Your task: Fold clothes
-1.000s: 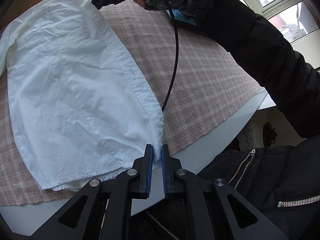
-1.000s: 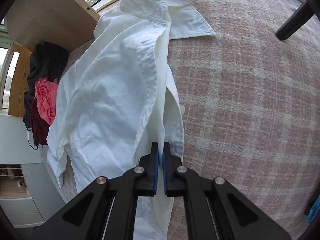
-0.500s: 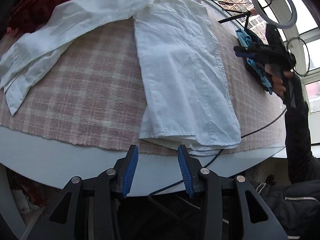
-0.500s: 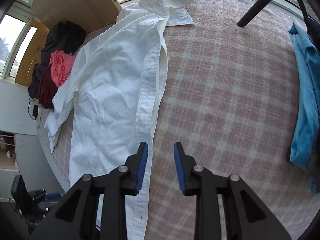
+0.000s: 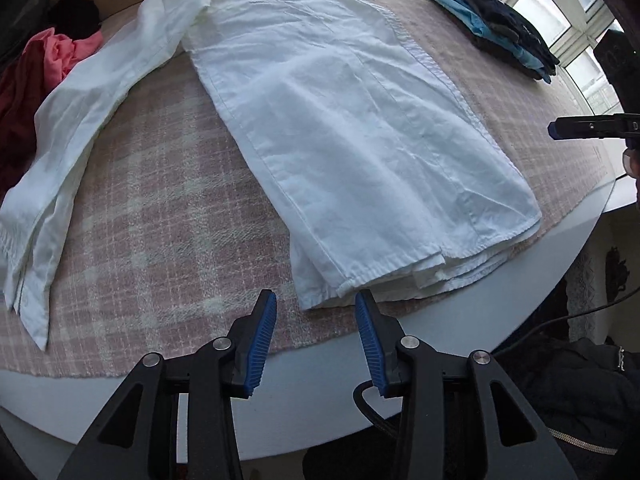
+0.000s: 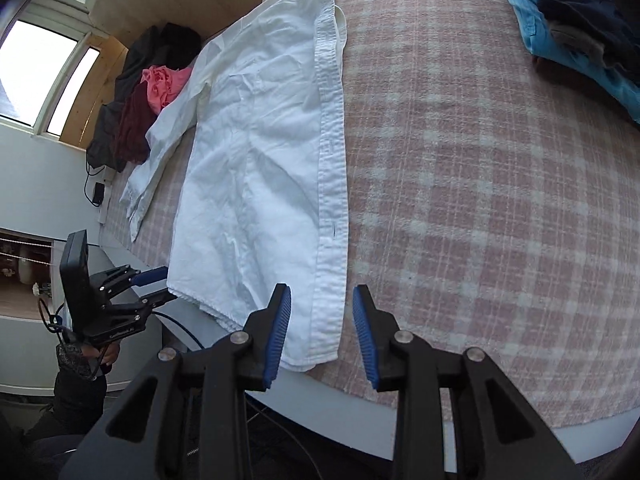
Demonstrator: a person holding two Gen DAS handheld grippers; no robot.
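A white shirt [image 5: 340, 120] lies folded lengthways on the pink checked cloth [image 5: 160, 200], its one free sleeve [image 5: 80, 120] stretched out to the left. My left gripper [image 5: 316, 296] hovers over the hem corner near the table edge. Its jaws are closing and no fabric is pinched between the pads. In the right wrist view the shirt [image 6: 260, 160] runs away from my right gripper [image 6: 322, 289], which stands open above the button placket's lower end and holds nothing. The left gripper [image 6: 156, 288] shows there at the hem's other corner.
A heap of dark, maroon and pink clothes [image 5: 40, 64] sits at the far left by a wooden panel. Folded blue and dark garments [image 6: 560, 20] lie at the far right. The white table rim [image 5: 320, 380] curves along the front, with a cable hanging below it.
Both grippers have let go of the shirt's edge and opened. The left drew back towards the table edge. The right swung away and rose, leaving the shirt's side folded over.
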